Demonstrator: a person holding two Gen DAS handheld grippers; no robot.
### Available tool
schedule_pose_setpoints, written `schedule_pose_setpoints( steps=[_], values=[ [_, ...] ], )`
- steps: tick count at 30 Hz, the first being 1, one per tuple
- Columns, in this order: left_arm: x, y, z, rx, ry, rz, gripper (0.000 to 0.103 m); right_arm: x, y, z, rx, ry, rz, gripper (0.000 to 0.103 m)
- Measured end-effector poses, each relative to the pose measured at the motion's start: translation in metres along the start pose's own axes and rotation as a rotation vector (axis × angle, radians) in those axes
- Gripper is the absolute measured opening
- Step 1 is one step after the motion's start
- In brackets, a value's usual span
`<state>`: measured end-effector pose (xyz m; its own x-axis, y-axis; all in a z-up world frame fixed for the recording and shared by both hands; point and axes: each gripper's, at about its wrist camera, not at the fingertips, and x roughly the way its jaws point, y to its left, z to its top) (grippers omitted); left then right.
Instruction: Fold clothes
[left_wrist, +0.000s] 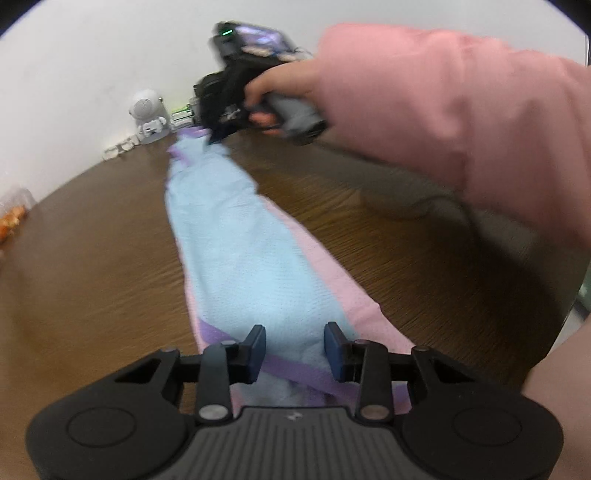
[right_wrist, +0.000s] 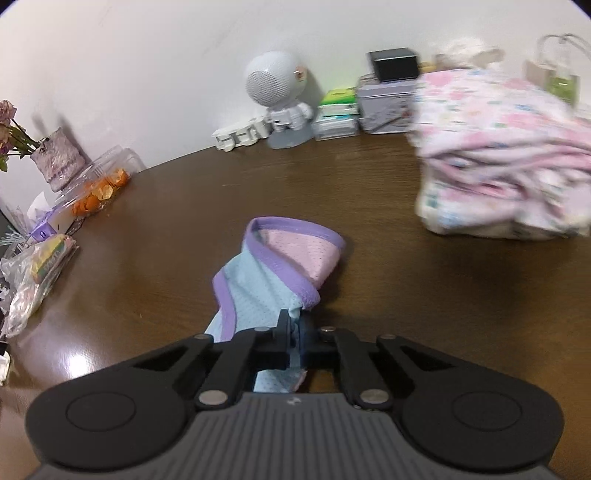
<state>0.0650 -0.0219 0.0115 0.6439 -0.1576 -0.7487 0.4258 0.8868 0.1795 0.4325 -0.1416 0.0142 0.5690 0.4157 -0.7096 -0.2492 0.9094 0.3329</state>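
My right gripper (right_wrist: 294, 334) was pinched tight on one end of the pale blue and pink mesh garment with purple trim (left_wrist: 236, 251), while my left gripper (left_wrist: 294, 352) stood with its fingers spread over the other end, nothing between them. The garment lay in a long narrow strip across the brown wooden table (left_wrist: 92, 258), blue layer on top of pink, its far end bunched and lifted where I held it. It looked light, thin and limp, likely to sag and slide on the polished wood, so I judged the purple bound edge the surest place to grip. A folded stack of pink floral clothes (right_wrist: 498, 155) sat well off to the side, and a white round-headed robot figure (right_wrist: 280, 99) stood by the wall.
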Motion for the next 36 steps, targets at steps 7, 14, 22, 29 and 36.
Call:
schedule_pose_setpoints(
  steps=[7, 14, 22, 29, 36],
  values=[
    [-0.01, 0.036, -0.008, 0.186, 0.069, 0.04, 0.034, -0.09, -0.037, -0.055, -0.044, -0.072, -0.064, 0.003],
    [-0.004, 0.063, -0.007, 0.557, 0.117, 0.016, 0.033, -0.172, -0.075, -0.134, -0.035, -0.136, -0.168, 0.003],
    [0.027, 0.084, 0.005, 0.694, 0.18, 0.105, 0.025, -0.222, -0.104, -0.206, 0.071, -0.168, -0.184, 0.004],
    [-0.004, 0.097, 0.007, 0.42, 0.005, 0.109, 0.048, -0.256, -0.116, -0.24, 0.147, -0.245, -0.138, 0.046],
    [-0.023, 0.123, -0.028, -0.148, -0.079, 0.156, 0.037, -0.266, -0.147, -0.228, 0.148, -0.283, -0.203, 0.06]
  ],
)
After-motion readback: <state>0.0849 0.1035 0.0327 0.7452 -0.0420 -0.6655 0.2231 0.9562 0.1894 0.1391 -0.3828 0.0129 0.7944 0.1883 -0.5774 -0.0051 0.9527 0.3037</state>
